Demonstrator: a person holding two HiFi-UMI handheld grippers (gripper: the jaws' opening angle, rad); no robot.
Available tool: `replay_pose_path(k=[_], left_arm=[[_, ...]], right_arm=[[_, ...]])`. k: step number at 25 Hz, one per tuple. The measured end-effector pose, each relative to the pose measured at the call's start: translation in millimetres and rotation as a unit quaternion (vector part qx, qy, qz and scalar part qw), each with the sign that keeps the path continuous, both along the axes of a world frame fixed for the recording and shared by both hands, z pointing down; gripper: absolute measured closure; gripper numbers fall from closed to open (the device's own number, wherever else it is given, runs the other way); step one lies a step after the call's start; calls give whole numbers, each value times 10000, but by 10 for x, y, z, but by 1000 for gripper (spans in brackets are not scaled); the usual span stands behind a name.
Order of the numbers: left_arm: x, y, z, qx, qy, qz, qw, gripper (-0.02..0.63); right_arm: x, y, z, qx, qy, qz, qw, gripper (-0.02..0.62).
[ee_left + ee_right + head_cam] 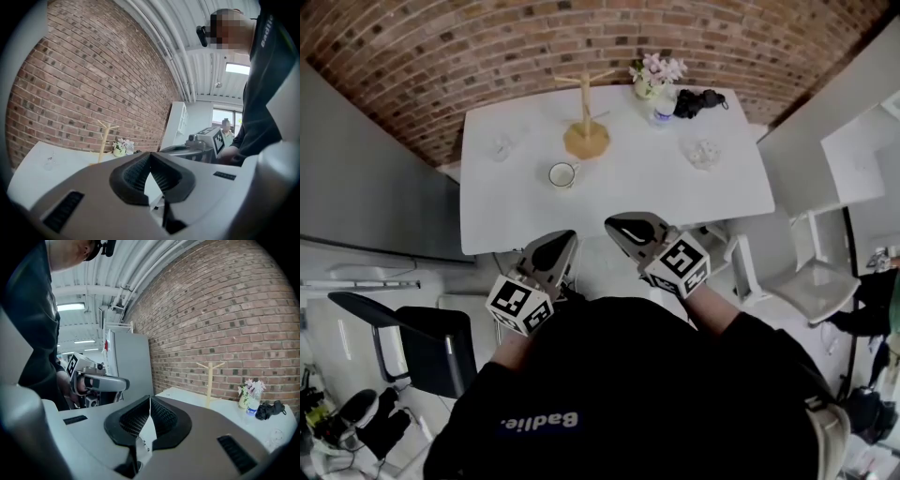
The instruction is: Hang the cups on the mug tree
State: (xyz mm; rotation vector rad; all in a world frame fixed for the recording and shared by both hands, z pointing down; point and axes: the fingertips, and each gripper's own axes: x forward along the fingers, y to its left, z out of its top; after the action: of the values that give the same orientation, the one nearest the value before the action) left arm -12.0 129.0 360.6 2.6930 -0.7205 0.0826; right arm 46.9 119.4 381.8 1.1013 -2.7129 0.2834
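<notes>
1. Left claw (564, 242): the jaws are fully together and hold nothing. The left gripper view shows the ribbed pads (140, 174) meeting at the tip.
2. Right claw (615, 226): the jaws are likewise closed and empty, as the right gripper view shows.
3. Both claws sit side by side at the near edge of the counter (675, 202), well apart from every object. Judgement: this is the approach stage, and no grasp has begun.
4. The cup (563, 174) stands upright on the counter, near the base of the mug tree (586, 117). Its handle appears to point right.
5. The mug tree stands upright toward the far edge. Its pegs are bare, so no cup hangs yet.
6. Two small clear items (501, 147) (703, 153) rest to either side. Whether they are cups cannot be determined.
7. The flowers (654, 75) and a bottle (664, 108) stand behind the tree, clear of the working path.
8. Judgement: a claw must open before it can take the cup. The left claw lines up more directly.
</notes>
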Motion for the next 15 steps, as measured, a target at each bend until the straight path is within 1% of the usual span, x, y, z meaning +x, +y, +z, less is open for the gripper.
replay_pose_path(k=[6, 9, 11, 15], left_arm=[[-361, -630, -23, 104, -41, 280, 9995, 603], [-502, -897, -34, 274, 205, 372, 9987, 604], [-577, -1027, -39, 294, 272, 462, 9981, 604], [-709, -1223, 7, 277, 197, 652, 9973, 603]], right_arm=[[-280, -621, -10, -39, 124, 290, 9995, 563], [-443, -855, 6, -81, 233, 355, 9991, 565], [-539, -999, 29, -114, 309, 398, 9987, 564], [-700, -1248, 114, -207, 489, 469, 9975, 564]])
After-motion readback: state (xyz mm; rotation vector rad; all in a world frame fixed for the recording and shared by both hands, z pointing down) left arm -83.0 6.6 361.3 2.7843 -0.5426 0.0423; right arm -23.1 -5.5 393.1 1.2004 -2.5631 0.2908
